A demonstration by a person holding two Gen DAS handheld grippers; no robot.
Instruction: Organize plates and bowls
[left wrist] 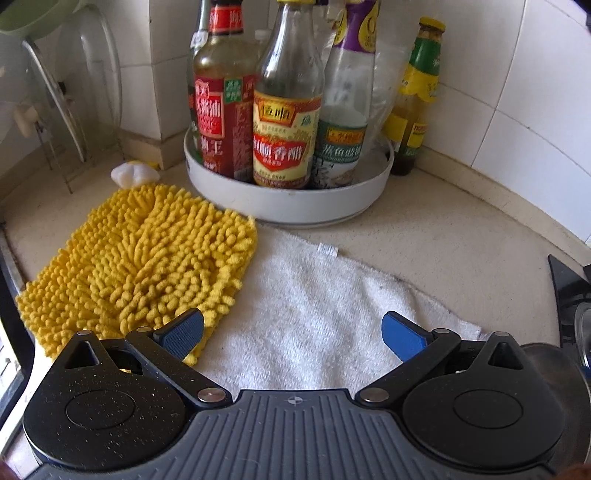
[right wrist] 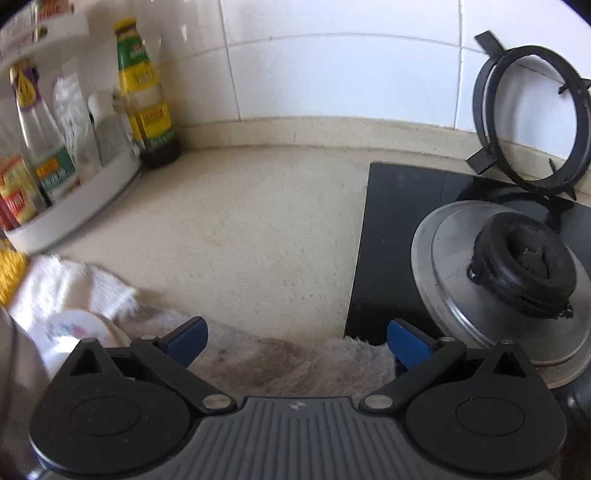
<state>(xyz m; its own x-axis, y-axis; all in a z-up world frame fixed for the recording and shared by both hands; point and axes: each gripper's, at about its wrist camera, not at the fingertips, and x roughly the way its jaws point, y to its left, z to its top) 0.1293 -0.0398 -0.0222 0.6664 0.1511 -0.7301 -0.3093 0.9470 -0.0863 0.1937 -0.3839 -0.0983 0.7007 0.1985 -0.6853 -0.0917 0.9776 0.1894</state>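
My left gripper is open and empty, low over a white towel on the counter. My right gripper is open and empty above the towel's edge. A white bowl with a flower print lies on the towel just left of the right gripper's left finger, partly hidden by it. In the left wrist view a dish rack with a glass lid and a green bowl stands at the far left.
A yellow chenille cloth overlaps the towel's left side. A white round tray of sauce bottles stands at the back, also at left in the right wrist view. A black stove with a burner and a propped pot ring is on the right.
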